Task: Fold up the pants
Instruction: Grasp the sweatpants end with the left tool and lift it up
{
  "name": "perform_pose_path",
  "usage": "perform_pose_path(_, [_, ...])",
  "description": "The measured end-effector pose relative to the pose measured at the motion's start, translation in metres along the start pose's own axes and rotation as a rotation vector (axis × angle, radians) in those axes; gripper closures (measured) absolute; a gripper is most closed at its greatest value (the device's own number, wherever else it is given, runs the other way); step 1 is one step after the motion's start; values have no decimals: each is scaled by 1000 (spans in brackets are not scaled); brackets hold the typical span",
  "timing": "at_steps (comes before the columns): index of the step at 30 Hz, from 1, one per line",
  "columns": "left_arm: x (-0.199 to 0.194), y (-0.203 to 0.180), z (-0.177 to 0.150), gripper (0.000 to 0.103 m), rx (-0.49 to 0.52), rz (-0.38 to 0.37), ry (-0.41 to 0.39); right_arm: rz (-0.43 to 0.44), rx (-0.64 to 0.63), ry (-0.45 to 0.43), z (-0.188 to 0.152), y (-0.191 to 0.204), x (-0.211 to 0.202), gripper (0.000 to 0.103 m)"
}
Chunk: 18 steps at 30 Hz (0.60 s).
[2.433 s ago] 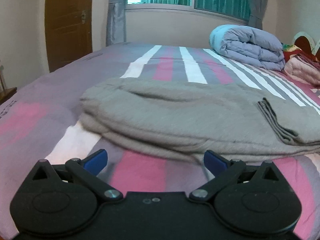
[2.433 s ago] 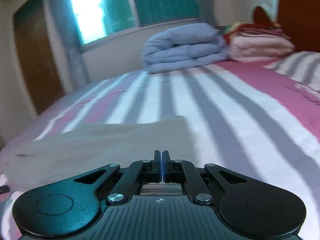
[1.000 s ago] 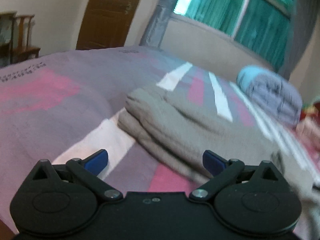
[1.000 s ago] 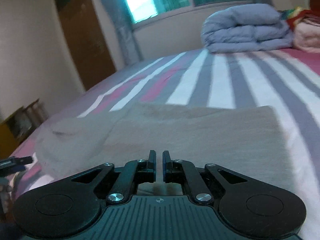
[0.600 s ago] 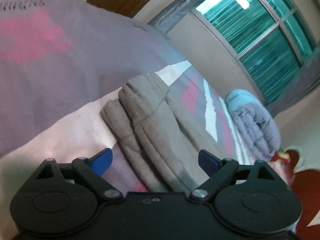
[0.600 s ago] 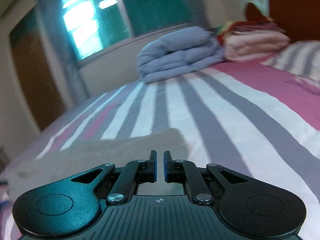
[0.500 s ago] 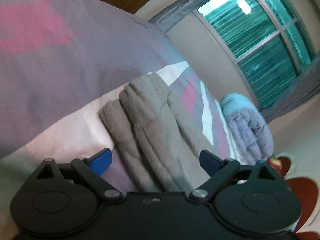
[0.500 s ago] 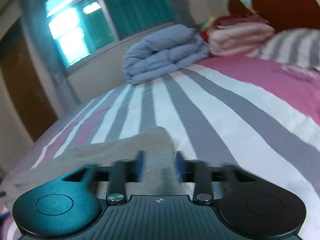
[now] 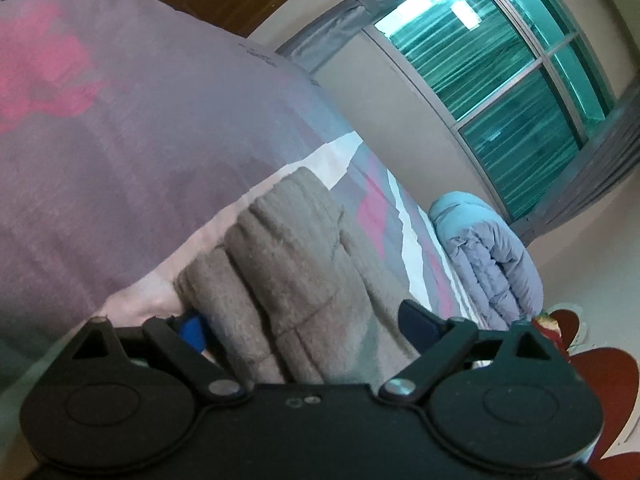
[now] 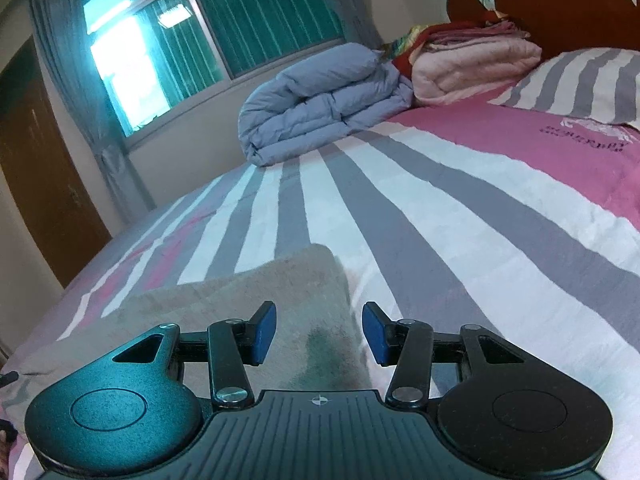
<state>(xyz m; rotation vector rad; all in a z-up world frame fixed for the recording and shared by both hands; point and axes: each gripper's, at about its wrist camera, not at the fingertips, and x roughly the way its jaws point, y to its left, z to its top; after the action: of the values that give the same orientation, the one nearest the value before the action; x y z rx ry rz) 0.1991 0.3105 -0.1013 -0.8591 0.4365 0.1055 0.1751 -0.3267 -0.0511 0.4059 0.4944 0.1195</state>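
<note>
Presently we list the following, taking the pants as our landmark.

Pants (image 9: 296,264): grey-brown knit, folded into a thick stack of layers, lying on the bed (image 9: 120,152). We see the same pants (image 10: 248,304) from the right wrist view as a flat folded slab whose far corner points toward the window (image 10: 256,20).

Left gripper (image 9: 304,328): we find its jaws spread wide, one blue pad (image 9: 192,332) at the near edge of the pants' folded end, the other pad (image 9: 416,320) over the top layer. The stack sits between the two fingers; we cannot tell whether either pad touches the cloth.

Right gripper (image 10: 319,334): jaws apart, holding nothing, both blue pads (image 10: 264,334) poised low above the pants' near corner, with the edge of the cloth running between them.

Bed cover (image 10: 440,208): striped white, grey and pink, spread beneath the pants and beyond them.

Blue-grey quilt (image 10: 320,100): folded, well beyond the pants, below the window.

Pink blanket (image 10: 472,64): folded, beside the quilt, farther from the pants.

Striped pillow (image 10: 576,80): far beyond the pants, against the wooden headboard (image 10: 560,4).

Brown door (image 10: 36,184): on the wall past the pants' far end, beside the grey curtain (image 10: 80,80).
</note>
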Motion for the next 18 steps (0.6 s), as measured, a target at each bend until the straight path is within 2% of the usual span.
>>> perform_pose_path(1, [-3,1,0,54,-6,20,-5,-3,7,5,-1,-1,2,55])
perform_pose_path(2, [-6,4,-2,63,-24,46,-11,-5,14,9,-1,-2,4,55])
perform_pose_path(4, [-18,12,-6,74,-41,16,-40,-10,16,11,-2,-2,4,55])
perform_pose_path(8, [-34,5,-15,76,2,13,-118,-14,15,16,-2,-3,4,55])
perform_pose_path(10, [-26,8,-14,75,-14,39,-77,-24,25,21,-2,-7,4,55])
perform_pose_path(12, [-24,0,-6,75,17,59,-43,-30,52,29,-3,-11,4,55])
perform_pose_path(18, [-49,-36,-1,75,132,40,-88,-23,148,2,1,-27,-8,55])
